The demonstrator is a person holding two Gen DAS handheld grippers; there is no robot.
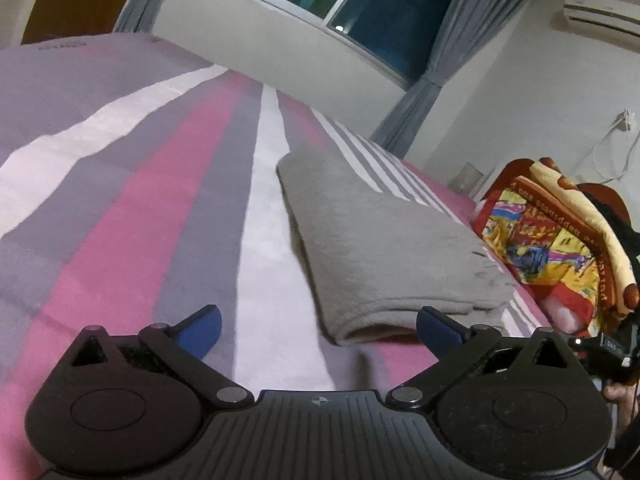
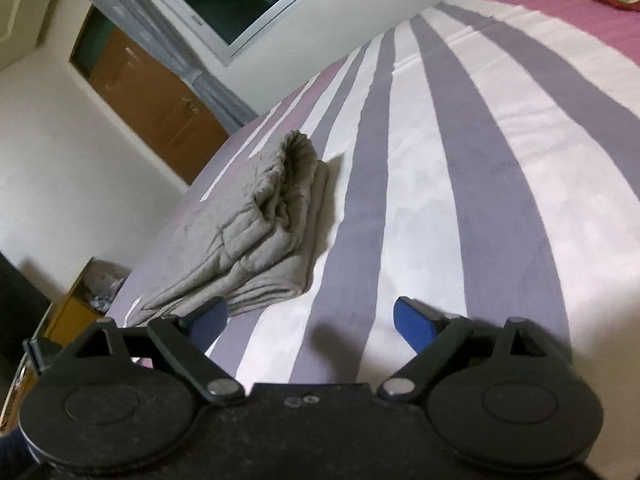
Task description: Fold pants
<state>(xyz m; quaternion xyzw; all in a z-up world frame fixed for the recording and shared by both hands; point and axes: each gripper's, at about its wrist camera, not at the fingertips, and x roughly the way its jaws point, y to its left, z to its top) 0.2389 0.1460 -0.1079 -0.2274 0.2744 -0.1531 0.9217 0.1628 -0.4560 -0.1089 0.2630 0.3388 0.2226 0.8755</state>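
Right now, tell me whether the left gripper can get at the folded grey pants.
Probably yes. The left gripper is open and empty, and the grey pants lie just ahead on the striped bedsheet with nothing between.

We saw the folded pants (image 1: 384, 240) lying on the bed (image 1: 120, 208), near its middle; a pillow (image 1: 560, 240) lay beyond them at one end, and a window (image 1: 360, 4) stood behind the bed

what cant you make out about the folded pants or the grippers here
- Grey pants, left wrist view: the near fold is partly behind the left gripper.
- Pants, right wrist view: the near end is hidden behind a finger of the right gripper.
- Underside and inner layers: hidden in both views.
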